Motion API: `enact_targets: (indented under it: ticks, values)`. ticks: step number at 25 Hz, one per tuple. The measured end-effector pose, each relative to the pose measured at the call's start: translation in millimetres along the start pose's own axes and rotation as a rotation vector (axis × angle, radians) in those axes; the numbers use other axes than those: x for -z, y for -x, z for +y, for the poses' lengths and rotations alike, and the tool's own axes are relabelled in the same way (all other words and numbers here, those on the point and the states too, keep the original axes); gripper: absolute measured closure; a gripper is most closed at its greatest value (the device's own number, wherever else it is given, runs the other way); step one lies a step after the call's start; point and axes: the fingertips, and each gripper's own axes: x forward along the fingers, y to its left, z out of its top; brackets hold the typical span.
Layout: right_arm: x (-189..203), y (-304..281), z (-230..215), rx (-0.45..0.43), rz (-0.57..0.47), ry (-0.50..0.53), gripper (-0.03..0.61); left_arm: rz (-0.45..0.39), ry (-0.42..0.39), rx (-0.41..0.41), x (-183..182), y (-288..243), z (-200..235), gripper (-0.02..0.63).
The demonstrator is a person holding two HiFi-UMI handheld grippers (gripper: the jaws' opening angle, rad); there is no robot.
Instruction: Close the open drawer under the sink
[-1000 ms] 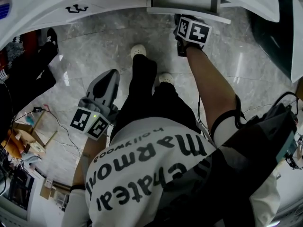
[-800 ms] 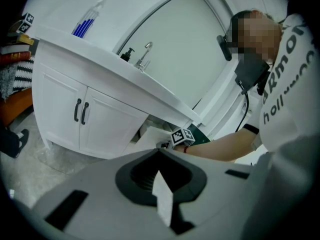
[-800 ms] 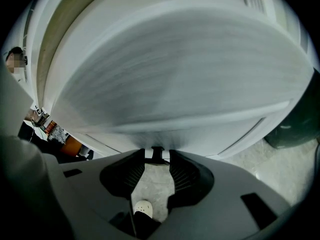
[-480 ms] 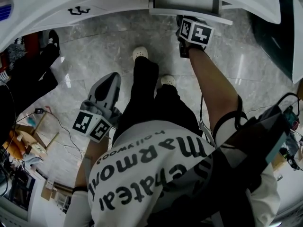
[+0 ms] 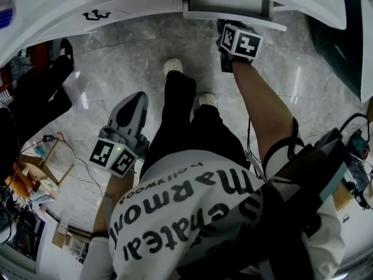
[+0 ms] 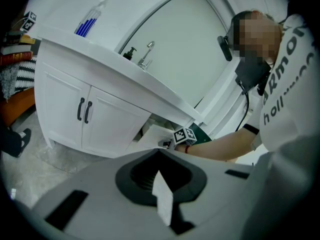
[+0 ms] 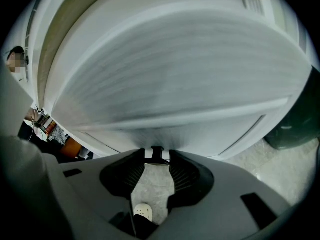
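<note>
The white drawer stands a little way out from the vanity under the sink. My right gripper is up against its front. In the right gripper view the drawer front fills the frame. My right gripper holds its jaws a narrow gap apart, with the small black drawer handle between the tips. I cannot tell whether the tips touch it. My left gripper hangs low at the person's left side, shut and empty. From the left gripper view I see the drawer and the right arm reaching to it.
White cabinet doors with black handles stand left of the drawer, with a faucet and a soap bottle on the counter above. A dark green bin is at the right. The person's white shoes stand near the drawer. Boxes and cables litter the floor at left.
The head view has shifted slightly. The right gripper stays against the drawer front, and the left gripper hangs in about the same place.
</note>
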Motion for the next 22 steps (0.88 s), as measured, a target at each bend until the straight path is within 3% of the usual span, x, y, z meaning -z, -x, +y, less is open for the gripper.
enact_targets:
  ticks: [22]
  values:
    - [-31.1,-14.0,-1.3,-0.009,-0.030,0.008,0.416,0.019,0.010,-0.003,-2.4,-7.7,5.5,0.611]
